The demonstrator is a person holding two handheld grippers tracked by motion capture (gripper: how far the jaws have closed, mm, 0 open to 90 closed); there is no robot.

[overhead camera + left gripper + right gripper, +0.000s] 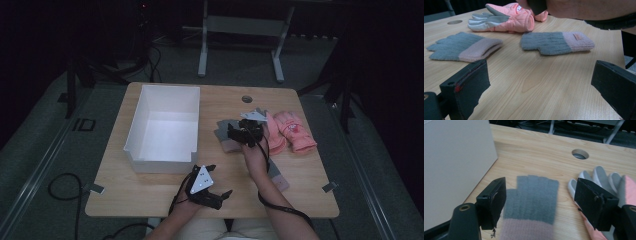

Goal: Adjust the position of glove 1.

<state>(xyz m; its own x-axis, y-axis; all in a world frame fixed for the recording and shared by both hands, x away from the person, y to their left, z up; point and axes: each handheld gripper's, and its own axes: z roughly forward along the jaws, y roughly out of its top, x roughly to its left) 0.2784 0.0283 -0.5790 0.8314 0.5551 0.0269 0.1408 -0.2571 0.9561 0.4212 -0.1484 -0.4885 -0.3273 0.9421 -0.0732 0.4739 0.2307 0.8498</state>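
Left gripper [220, 196] nearest the high camera, at the table's near edge, jaws spread wide, nothing between them; in the left gripper view they frame bare wood. Grey three-cornered plate on top, cable trailing toward the person.

Wooden table [165, 187], rounded corners, round cable hole [247, 99] near the far edge. Metal desk frame [240, 30] stands on the floor beyond it.

White box [134, 131], open top, left half of the table, interior bare. In the right gripper view its wall fills the left side.

Pink ski gloves: one [296, 131] furthest right, the other [275, 134] just beside it, grey-white palm showing in the left gripper view [506, 21].

Knit gloves, grey fingers with pink cuffs. The far knit glove [532, 202] lies flat right of the box, cuff toward the person, fingers pointing to the far edge, just beside the ski glove's pale fingers [599, 176]. The near knit glove [279, 177] lies close to the right forearm, partly hidden by it in the high view; in the left gripper view [556, 42] it is flat with a small tag on the cuff.

Right gripper [540, 200] over the far knit glove, jaws apart, standing either side of the glove's grey part. Pads not pressing it; glove flat on the wood, not grasped.
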